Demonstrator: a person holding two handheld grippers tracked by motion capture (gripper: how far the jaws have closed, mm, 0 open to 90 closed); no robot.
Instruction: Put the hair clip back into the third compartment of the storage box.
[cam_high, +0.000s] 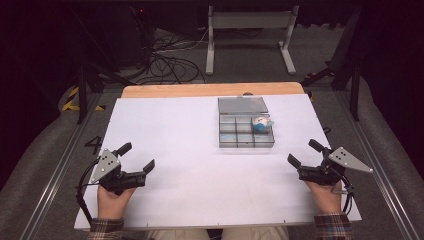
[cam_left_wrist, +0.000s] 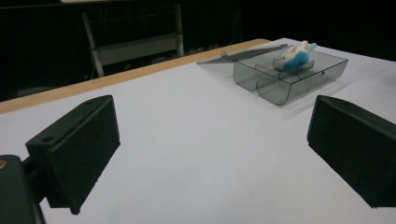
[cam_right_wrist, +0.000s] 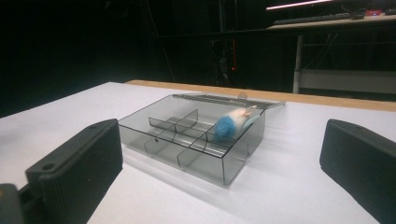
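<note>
A clear grey compartment box (cam_high: 235, 142) stands right of centre on the white table top, its lid (cam_high: 242, 104) lying open flat behind it. A small blue and white object (cam_high: 260, 123) lies in the back right compartment. My left gripper (cam_high: 137, 157) rests open at the near left, far from the box. At the near right, just right of the box, my right gripper (cam_high: 304, 153) is open as well. In the left gripper view the box (cam_left_wrist: 303, 84) and the blue object (cam_left_wrist: 294, 58) lie far ahead. The right gripper view has the box (cam_right_wrist: 201, 163) close ahead between its fingers (cam_right_wrist: 79, 163), holding the blue object (cam_right_wrist: 226, 127).
The white sheet (cam_high: 190, 165) covers the table, and a wooden strip (cam_high: 210, 90) shows along its far edge. Beyond the table stand a grey metal frame (cam_high: 250, 22) and loose cables (cam_high: 165, 65) on the floor. Metal rails (cam_high: 55, 175) run along both sides.
</note>
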